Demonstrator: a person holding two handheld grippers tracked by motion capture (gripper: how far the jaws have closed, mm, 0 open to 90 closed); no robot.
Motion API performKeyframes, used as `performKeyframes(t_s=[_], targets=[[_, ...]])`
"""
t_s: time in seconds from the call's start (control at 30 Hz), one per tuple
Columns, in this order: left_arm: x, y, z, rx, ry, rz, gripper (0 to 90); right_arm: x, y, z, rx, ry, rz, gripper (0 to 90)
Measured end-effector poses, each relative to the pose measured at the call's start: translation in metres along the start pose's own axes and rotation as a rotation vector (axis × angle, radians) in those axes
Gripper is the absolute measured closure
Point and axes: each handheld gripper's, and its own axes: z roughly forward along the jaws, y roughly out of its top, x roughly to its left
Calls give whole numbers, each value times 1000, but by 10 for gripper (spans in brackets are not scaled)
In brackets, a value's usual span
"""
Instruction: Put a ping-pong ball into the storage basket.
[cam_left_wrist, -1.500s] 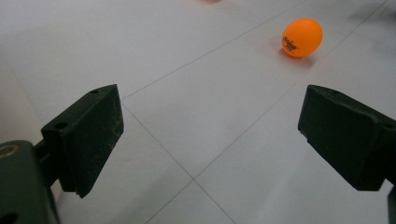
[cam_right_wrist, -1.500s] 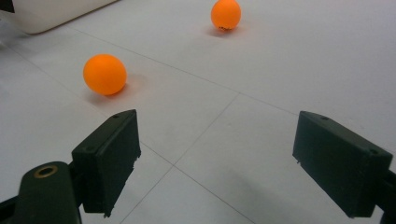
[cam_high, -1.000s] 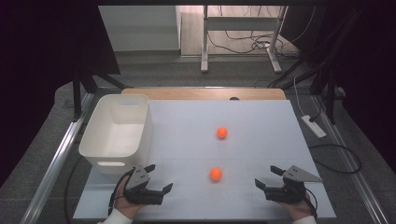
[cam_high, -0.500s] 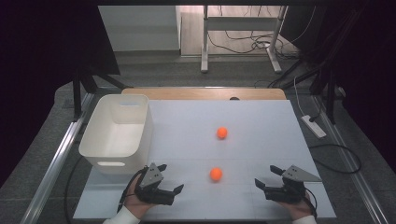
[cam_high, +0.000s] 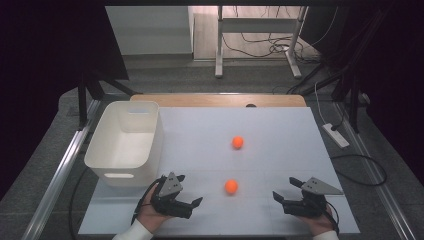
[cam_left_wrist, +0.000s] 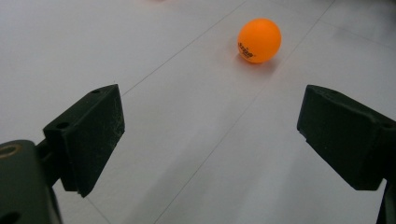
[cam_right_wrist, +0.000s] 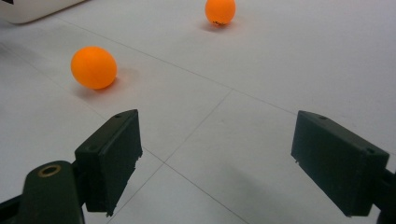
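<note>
Near orange ball (cam_high: 231, 186): lies on the white counter (cam_high: 280, 135), near its front edge, roughly midway between the two hand-held grippers and touching neither. It rests free, with nothing bracing it, so a nudge would likely send it rolling.

Left hand-held gripper (cam_high: 196, 202): sits low over the front left of the counter, aimed toward this ball. In the left gripper view its jaws stand wide apart and empty, and the ball (cam_left_wrist: 259, 40) lies ahead of them, right of their centre line. Judgement: this is an approach with jaws spread in advance so the ball can pass between them; the aim needs a slight correction toward the ball before closing.

Right hand-held gripper (cam_high: 278, 197): rests at the front right of the counter, released, jaws spread and holding nothing. Its view shows the near ball (cam_right_wrist: 93, 67) off to its left, apart from the jaws. Judgement: it is parked clear, leaving the pick to the left side.

Far orange ball (cam_high: 238, 142): lies farther back on the counter, well apart from both grippers, untouched.

White bin (cam_high: 118, 162): stands at the left of the counter, just behind the left gripper, open-topped and appearing empty. Judgement: its position beside the left hand suits it as the drop point.
</note>
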Motion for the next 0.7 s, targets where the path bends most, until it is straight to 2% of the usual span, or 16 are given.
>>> performKeyframes(t_s=[0.33, 0.7], targets=[[-3, 11, 9, 4, -30, -2, 82, -2, 0, 0, -1, -15, 7, 159], [-7, 24, 16, -4, -20, -12, 78, -3, 0, 1, -3, -11, 25, 159]])
